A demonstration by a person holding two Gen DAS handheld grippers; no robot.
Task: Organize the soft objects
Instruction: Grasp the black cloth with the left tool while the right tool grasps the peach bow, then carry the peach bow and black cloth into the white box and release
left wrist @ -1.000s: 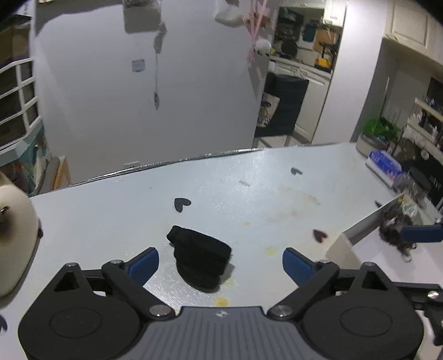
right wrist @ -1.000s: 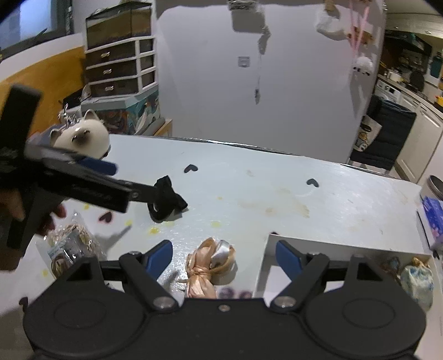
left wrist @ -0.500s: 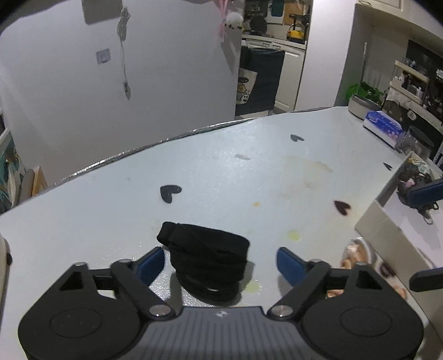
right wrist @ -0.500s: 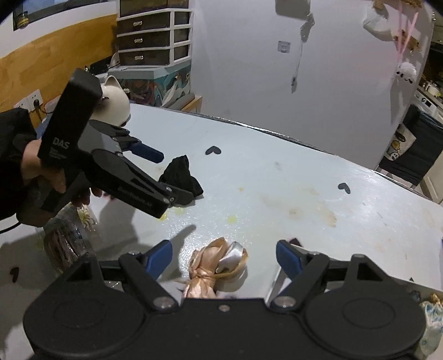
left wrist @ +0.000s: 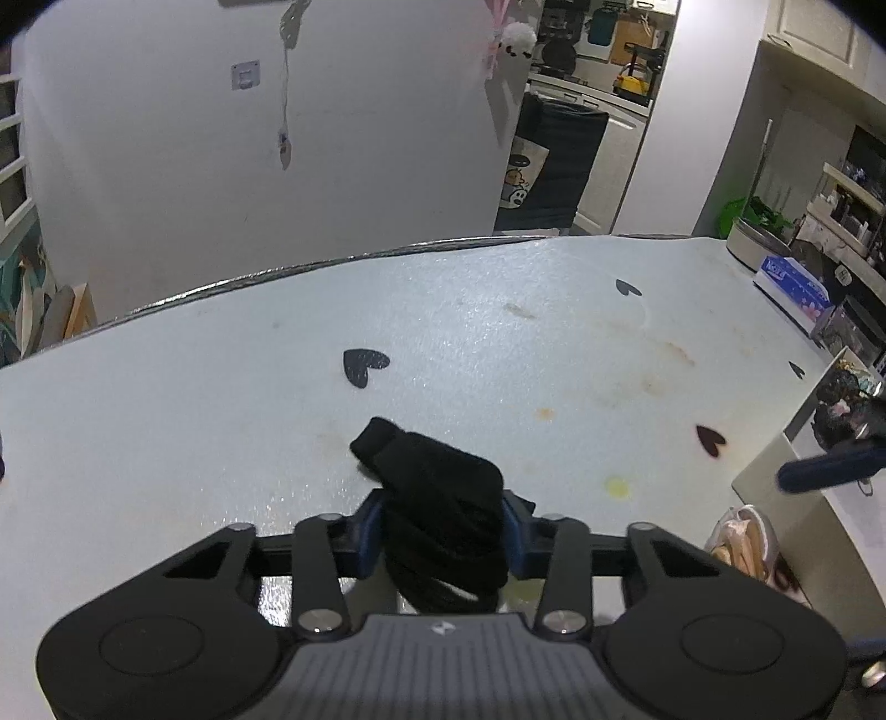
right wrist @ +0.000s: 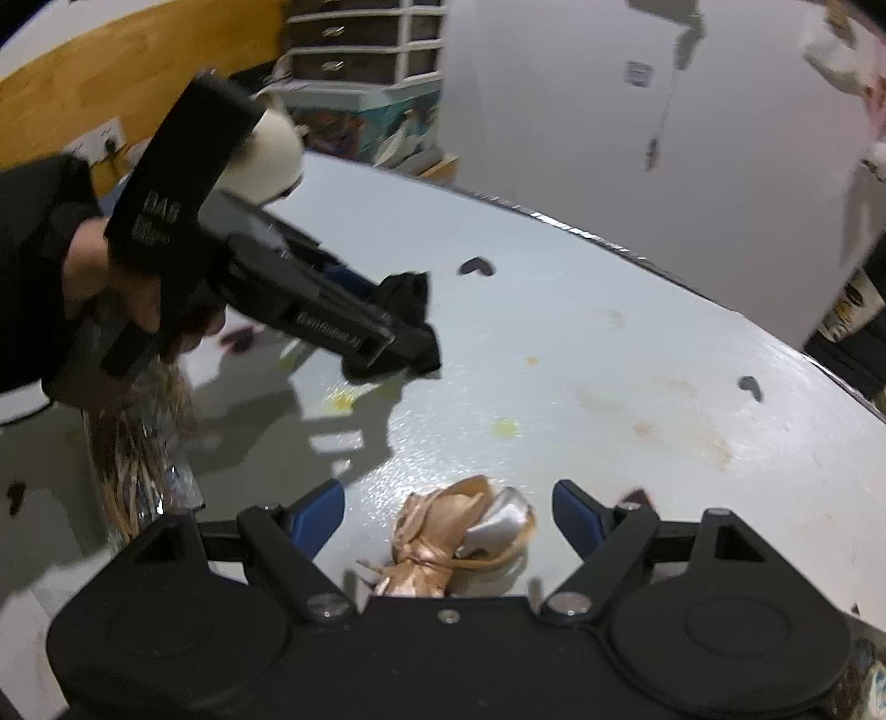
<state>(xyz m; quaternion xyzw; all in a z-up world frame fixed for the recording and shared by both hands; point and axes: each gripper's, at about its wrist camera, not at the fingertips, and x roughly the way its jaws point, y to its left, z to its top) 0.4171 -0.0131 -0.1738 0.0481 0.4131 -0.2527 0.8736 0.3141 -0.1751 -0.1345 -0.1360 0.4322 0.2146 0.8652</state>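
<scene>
Left gripper (left wrist: 442, 534) newly closed, black bundled cloth (left wrist: 443, 515)

A lived-in home — kitchen cabinets (left wrist: 814, 33), drawer unit (right wrist: 365, 39) and tissue box (left wrist: 792, 282) around.

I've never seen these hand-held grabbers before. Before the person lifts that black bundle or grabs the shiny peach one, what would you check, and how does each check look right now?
1. Left tool closed on the black fabric bundle: ok. Its jaws have just been closing and the blue pads press both sides.
2. Bundle fully gathered: not ok. One end sticks out past the fingers.
3. Right tool open wide enough: ok. Its jaws stand clear on both sides of the peach satin bundle.
4. Peach bundle centred between the right tool's fingers: ok.
5. Room in the white box at the table's right: cannot tell, mostly out of view.
</scene>
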